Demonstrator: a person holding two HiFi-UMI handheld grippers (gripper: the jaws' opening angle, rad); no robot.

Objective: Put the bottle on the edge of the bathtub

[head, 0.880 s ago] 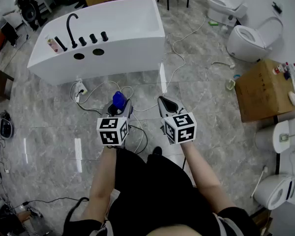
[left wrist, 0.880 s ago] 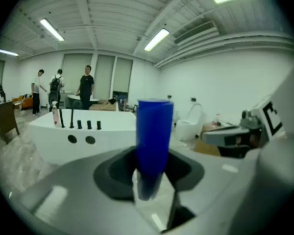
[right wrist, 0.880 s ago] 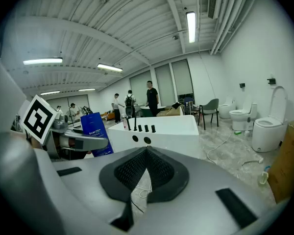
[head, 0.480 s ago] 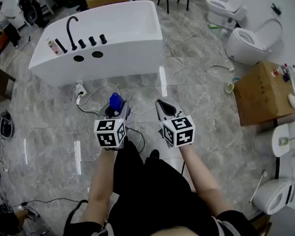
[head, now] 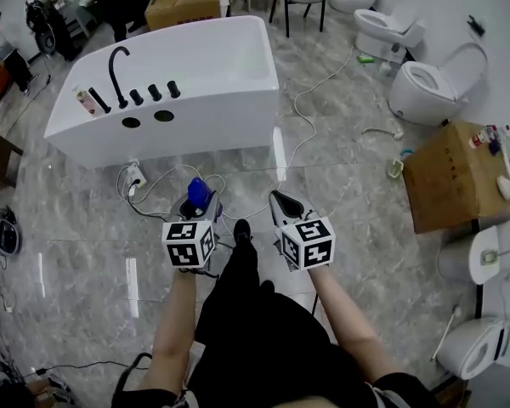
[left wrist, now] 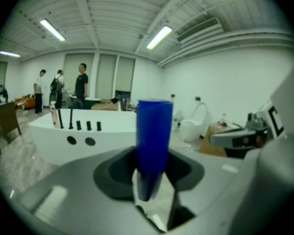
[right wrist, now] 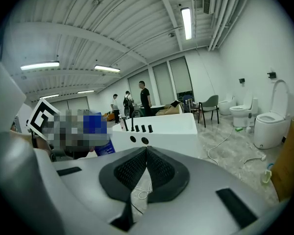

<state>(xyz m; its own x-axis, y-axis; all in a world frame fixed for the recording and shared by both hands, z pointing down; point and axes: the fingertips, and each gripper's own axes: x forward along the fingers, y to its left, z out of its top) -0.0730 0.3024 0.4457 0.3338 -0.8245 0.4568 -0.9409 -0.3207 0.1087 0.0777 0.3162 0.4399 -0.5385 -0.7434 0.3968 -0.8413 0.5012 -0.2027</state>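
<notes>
A blue bottle [head: 197,193] stands upright between the jaws of my left gripper [head: 201,205], which is shut on it; in the left gripper view the blue bottle [left wrist: 153,141] fills the middle, pinched low down. My right gripper [head: 282,204] is shut and holds nothing, its pads [right wrist: 146,166] touching. The white bathtub [head: 212,66] lies ahead on the marble floor, with a black faucet [head: 116,62] and knobs on its near-left rim. Both grippers hover over the floor, well short of the tub. The bathtub [left wrist: 85,129] shows beyond the bottle, and the bathtub [right wrist: 161,129] also appears past the right jaws.
White cables [head: 306,92] and a power strip [head: 135,173] lie on the floor by the tub. A pink bottle [head: 87,101] stands on the tub rim. Toilets [head: 427,89] and a cardboard box [head: 455,173] stand at the right. People [left wrist: 81,84] stand beyond the tub.
The view has shifted slightly, with the tub a little farther up the frame. Both grippers keep their hold and spacing; a foot now shows between them.
</notes>
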